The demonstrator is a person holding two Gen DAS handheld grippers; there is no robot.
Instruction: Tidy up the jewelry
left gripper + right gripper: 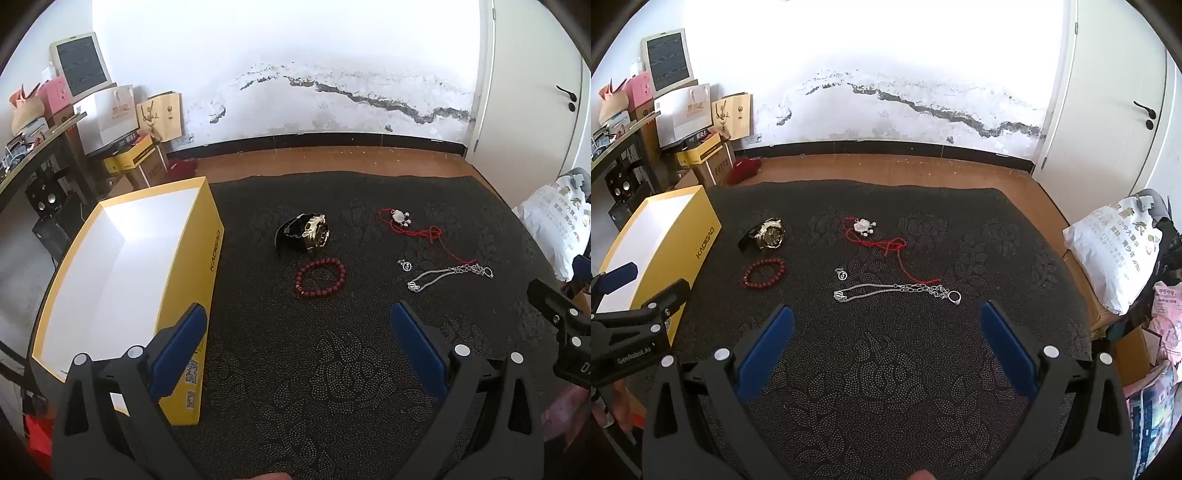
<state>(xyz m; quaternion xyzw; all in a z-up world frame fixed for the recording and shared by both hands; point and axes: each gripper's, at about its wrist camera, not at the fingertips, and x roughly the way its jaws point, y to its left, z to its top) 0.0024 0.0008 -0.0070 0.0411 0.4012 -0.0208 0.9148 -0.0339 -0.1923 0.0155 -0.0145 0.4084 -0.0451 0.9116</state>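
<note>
Fingers of the left gripper (pixel 297 314) and right gripper (pixel 886 314) are held spread, grasping nothing; beyond the left pair lie a red bead bracelet (pixel 320 277) and watch (pixel 303 233), beyond the right a silver chain (pixel 897 290), on the table (pixel 886 387)

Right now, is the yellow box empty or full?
Empty. The yellow box shows only its bare white inside; the watch lies outside on the mat.

A white wall (pixel 332 55), cracked and peeling low down, glares with light above a black baseboard (pixel 332 142) and wooden floor (pixel 332 158). A white door (pixel 1108 110) stands far right; stacked boxes and bags (pixel 694 122) crowd the far left corner.
</note>
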